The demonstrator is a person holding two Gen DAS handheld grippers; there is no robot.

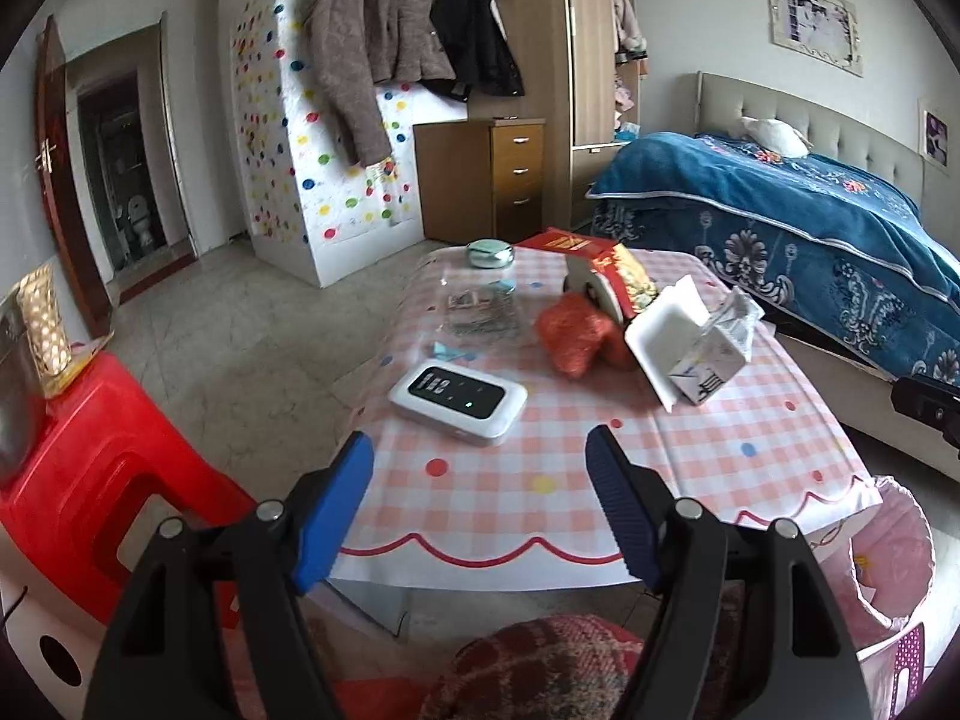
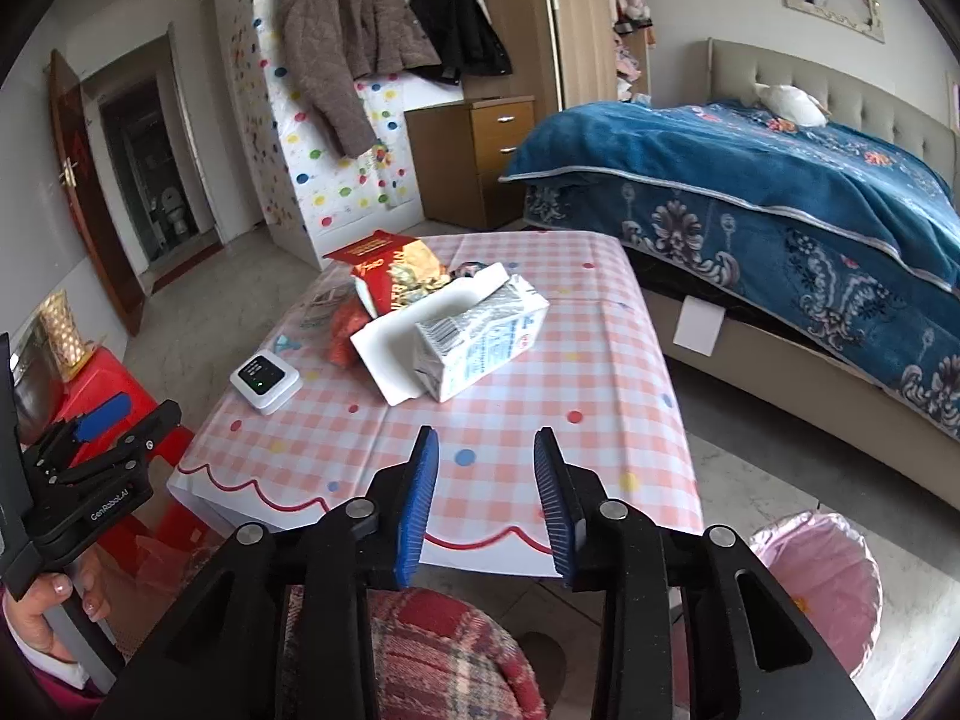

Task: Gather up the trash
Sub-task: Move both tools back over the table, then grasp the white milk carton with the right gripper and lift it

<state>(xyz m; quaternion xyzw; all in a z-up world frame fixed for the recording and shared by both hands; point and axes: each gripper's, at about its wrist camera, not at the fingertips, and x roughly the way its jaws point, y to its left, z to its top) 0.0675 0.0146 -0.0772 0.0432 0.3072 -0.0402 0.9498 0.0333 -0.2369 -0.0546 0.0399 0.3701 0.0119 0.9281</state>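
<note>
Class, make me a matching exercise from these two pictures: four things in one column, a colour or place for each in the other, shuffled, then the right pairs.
Things:
1. stool
2. blanket
3. bin liner
4. milk carton

Descriptions:
A. blue, on the bed
B. lying on the checked tablecloth
C. red, left of the table
D. pink, on the floor at the table's right corner

Pairs: 1-C, 2-A, 3-D, 4-B

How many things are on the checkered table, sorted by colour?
White: 3 - small device, foam tray, milk carton
Red or orange: 2 - red snack box, orange mesh bag
Clear with teal lid: 1 - jar
Total: 6
</note>
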